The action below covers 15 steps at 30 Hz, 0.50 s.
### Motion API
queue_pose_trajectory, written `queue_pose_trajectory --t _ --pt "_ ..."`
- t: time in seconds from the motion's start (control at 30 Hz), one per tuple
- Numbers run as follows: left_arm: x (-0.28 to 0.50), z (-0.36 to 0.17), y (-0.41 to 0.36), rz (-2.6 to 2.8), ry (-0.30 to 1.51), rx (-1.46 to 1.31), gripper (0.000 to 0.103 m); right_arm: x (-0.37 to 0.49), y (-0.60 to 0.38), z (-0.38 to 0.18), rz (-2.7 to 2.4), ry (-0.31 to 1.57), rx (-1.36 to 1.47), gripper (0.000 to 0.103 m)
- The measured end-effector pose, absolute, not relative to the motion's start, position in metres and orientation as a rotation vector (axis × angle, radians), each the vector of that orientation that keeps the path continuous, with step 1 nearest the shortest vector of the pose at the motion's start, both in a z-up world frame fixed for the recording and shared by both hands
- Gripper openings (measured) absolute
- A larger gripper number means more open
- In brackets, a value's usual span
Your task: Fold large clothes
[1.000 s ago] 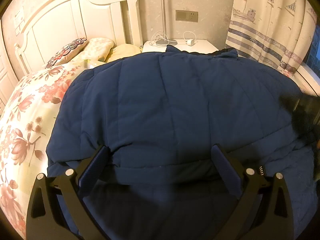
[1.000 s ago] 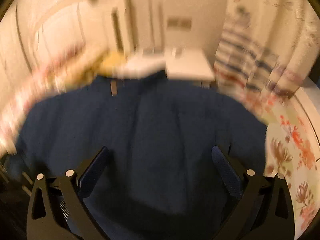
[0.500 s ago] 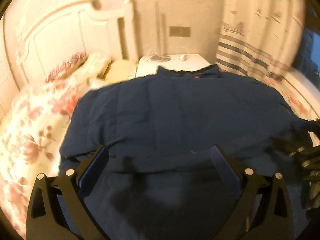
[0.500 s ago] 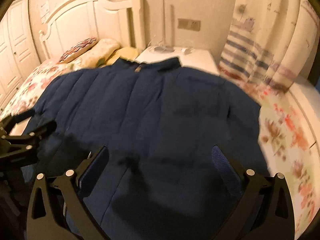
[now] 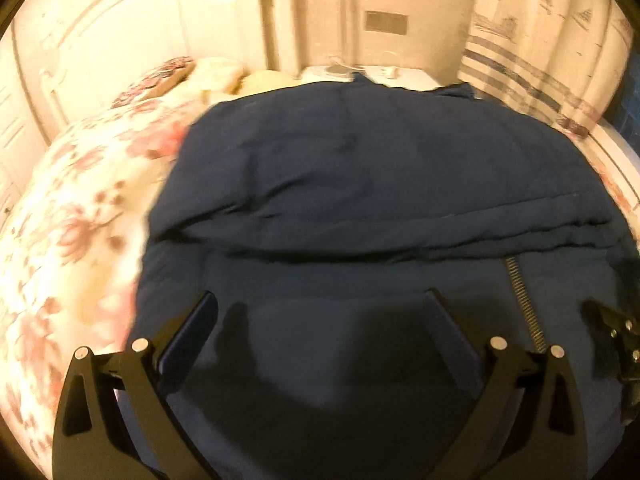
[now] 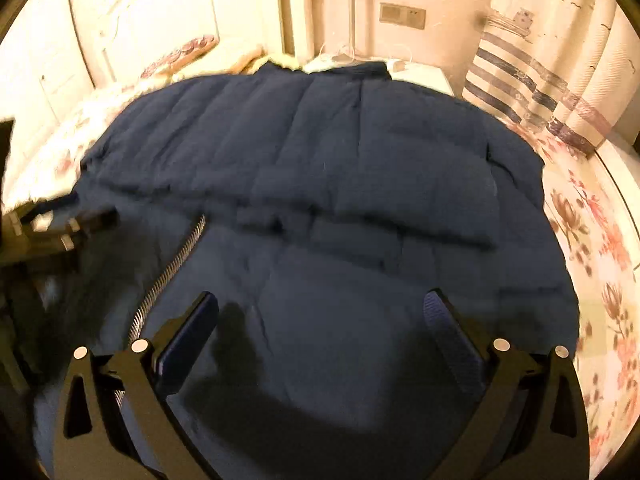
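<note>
**Jacket's lower half now turned up, zipper showing**

The navy padded jacket (image 5: 384,184) lies spread across the floral bedspread (image 5: 68,216), filling the middle of both views, its collar toward the white nightstand (image 6: 424,74) at the top of the frame. A second ago it lay flat, one smooth quilted surface. Now a thick rolled edge runs across the centre of each picture, and below it a metal zipper (image 5: 524,300) slants through the lower right of the left wrist view and the lower left of the right wrist view. To my eye the hem has been brought up over the body, so the first fold looks made.

The left gripper (image 5: 324,344) hangs over the near cloth with its fingers spread wide and nothing between them. The right gripper (image 6: 320,340) is the same: fingers apart, empty, above the fabric. Each tool shows at the edge of the other's view.

Both pictures are motion-blurred, so the seam detail is uncertain. I judge the next step to be a fresh grasp for the second fold.
</note>
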<state>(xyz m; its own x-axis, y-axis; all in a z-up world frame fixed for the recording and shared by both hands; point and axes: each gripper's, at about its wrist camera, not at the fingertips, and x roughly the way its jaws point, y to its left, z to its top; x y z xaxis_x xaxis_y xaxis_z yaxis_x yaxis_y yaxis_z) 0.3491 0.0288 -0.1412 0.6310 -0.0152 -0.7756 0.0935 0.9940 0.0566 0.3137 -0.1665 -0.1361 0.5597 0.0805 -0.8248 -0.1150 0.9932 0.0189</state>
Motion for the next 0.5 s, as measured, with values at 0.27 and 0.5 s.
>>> queue_pose_trajectory --t 0.27,0.5 --pt "0.315 -0.127 0.077 -0.018 0.894 -0.046 0.101 0.286 -0.189 -0.124 0.091 0.979 0.048 0.098" --pt "0.241 -0.120 0.005 -0.205 0.822 0.108 0.101 0.236 -0.142 -0.115 0.274 0.946 -0.047 0.098"
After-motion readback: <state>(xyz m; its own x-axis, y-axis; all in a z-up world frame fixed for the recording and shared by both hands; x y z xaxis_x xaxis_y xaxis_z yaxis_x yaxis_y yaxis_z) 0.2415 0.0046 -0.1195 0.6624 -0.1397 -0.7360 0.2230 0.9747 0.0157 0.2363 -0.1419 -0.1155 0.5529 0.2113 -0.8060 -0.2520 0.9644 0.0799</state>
